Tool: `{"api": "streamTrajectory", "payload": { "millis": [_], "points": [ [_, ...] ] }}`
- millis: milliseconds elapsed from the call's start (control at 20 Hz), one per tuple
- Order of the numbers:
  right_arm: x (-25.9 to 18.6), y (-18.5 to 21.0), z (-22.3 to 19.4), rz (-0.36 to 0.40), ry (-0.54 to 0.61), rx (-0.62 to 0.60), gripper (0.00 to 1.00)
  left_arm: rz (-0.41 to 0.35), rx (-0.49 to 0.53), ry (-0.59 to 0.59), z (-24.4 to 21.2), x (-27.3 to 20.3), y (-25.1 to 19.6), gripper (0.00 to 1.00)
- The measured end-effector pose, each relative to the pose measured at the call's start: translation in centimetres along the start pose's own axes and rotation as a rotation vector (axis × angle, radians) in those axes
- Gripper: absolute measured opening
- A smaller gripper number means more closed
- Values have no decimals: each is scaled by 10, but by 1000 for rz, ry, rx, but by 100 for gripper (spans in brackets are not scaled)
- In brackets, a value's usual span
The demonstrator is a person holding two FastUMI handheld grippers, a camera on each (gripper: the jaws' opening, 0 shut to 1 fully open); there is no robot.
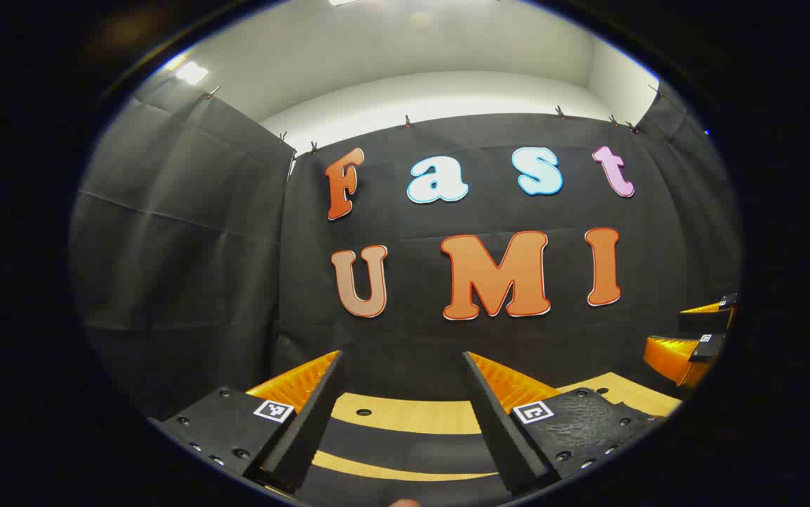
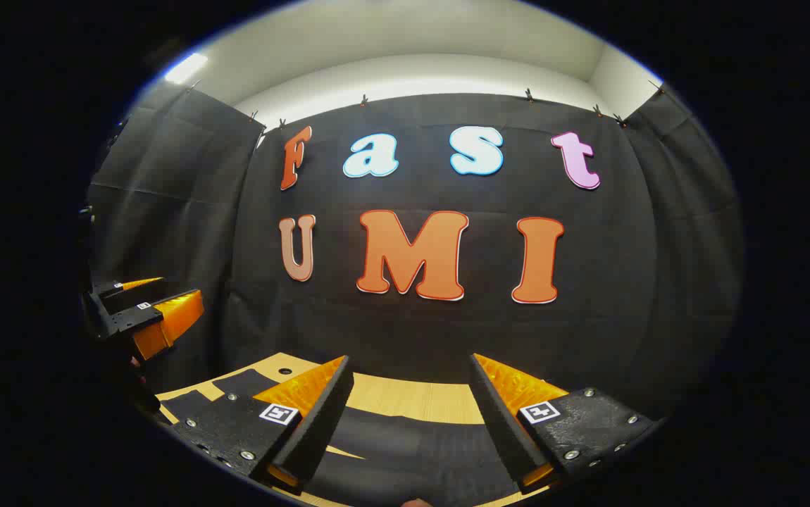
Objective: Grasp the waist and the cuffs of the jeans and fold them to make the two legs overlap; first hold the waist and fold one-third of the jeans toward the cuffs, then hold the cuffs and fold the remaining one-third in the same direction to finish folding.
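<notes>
Left gripper point(image 1: 403, 401) spread wide, holding nothing | right gripper point(image 2: 410, 408) same | jeans point(image 2: 405, 451) below

Left gripper point(image 1: 405, 366) agape above dark jeans point(image 1: 412, 443) on table point(image 1: 405, 415).

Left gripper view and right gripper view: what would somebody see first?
First come the wide-open jaws of the left gripper at the bottom, held up facing the black cloth wall. Below them dark jeans lie on a pale wooden table. The right gripper is open too.
</notes>
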State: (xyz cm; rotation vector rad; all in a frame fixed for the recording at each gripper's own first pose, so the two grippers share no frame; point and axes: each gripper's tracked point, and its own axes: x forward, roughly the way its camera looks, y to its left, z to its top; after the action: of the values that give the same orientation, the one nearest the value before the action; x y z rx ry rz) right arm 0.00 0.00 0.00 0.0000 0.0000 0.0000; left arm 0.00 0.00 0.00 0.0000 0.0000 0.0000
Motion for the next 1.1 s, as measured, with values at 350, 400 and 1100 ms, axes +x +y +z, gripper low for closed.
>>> {"api": "streamTrajectory", "payload": {
  "millis": [350, 400, 1100],
  "points": [
    [1, -6, -2, -33, -4, 12, 94, -11, 3, 12, -5, 5, -3, 97],
    [2, -2, -3, -29, -4, 14, 100, -20, 2, 13, -5, 5, -5, 97],
    [37, 17, -19, 26, 75, -6, 100, 48, 9, 94, -22, 9, 32, 96]
  ]
}}
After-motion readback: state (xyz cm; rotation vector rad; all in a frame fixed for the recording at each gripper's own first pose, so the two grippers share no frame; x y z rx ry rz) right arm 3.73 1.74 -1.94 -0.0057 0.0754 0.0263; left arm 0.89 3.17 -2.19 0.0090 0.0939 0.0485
